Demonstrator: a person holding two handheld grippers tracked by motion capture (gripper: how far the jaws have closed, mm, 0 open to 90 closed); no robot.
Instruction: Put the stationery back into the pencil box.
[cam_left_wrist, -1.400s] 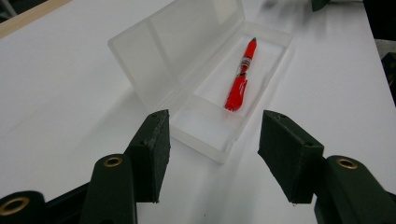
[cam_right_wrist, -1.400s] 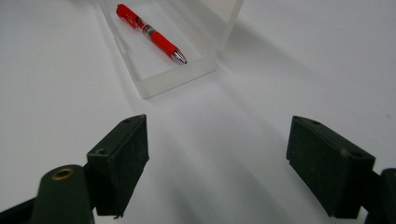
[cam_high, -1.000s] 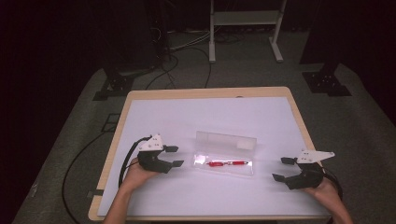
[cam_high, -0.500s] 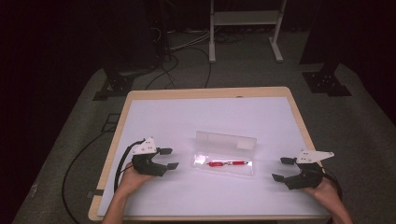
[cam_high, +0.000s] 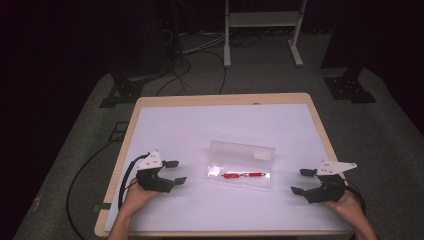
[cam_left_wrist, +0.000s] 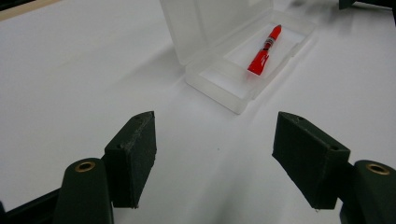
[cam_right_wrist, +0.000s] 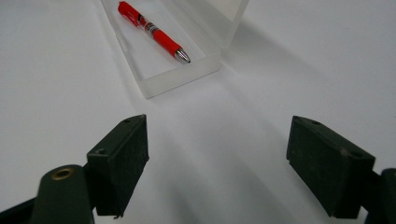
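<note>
A clear plastic case lies open in the middle of the white table, its lid folded back. A red pen rests in the tray of the case; the pen lies flat inside. My left gripper sits low at the left, apart from the case, open with nothing between its fingers; its jaws have just been opening. My left gripper faces the case end. My right gripper rests at the right, open and empty. My right gripper faces the case.
The white tabletop has a wooden rim. A cable trails from the left gripper over the table's left edge. Stand legs and cables lie on the dark floor beyond the table.
My left gripper has drawn back leftward, away from the case, and its jaws stand wider. The right gripper, the case and the pen have not moved.
</note>
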